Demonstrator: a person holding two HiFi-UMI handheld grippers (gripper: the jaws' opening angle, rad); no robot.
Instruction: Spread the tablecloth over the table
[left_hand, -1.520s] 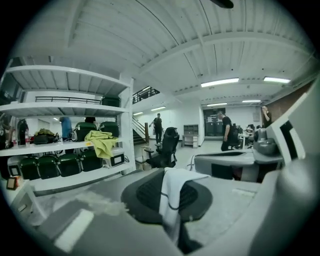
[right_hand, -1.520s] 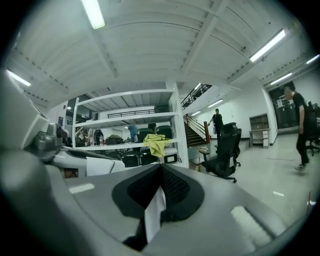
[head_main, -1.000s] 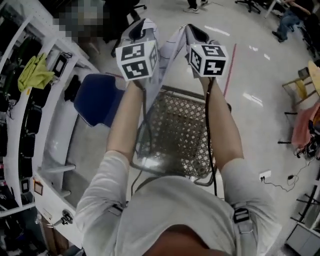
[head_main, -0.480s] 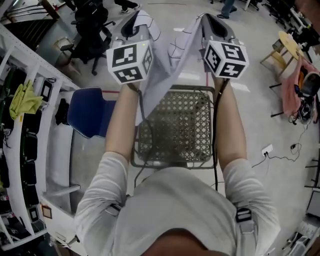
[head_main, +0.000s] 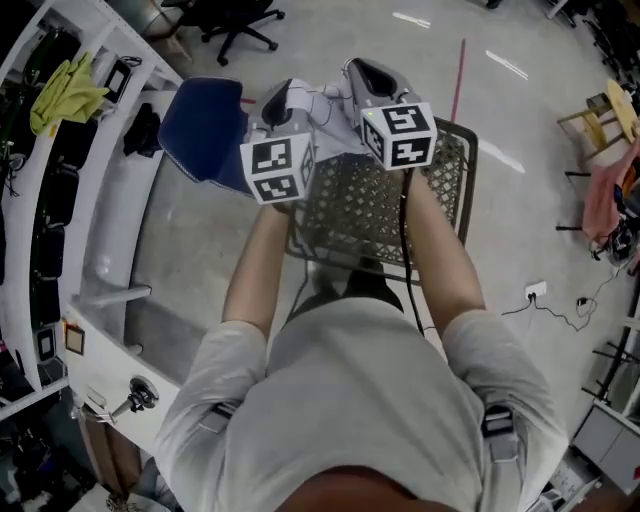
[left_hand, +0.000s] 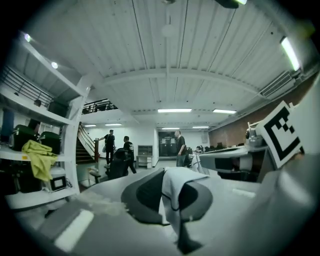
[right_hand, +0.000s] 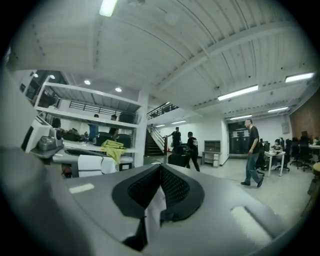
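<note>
White cloth (head_main: 328, 102) is bunched between both claws, over the far-left corner of the mesh tabletop (head_main: 445, 165). Left claw (left_hand: 168, 176) is clamped on a cloth edge. Right claw (right_hand: 160, 172) is pinched tight on another strip. Claws sit close together, side by side. Cloth probably hangs clear of the tabletop, but the view is poor.

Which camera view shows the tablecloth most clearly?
The left gripper view: the tablecloth sits large and sharp in its shut jaws. The head view shows only a small bunch above the table; the right gripper view only a thin strip.
</note>
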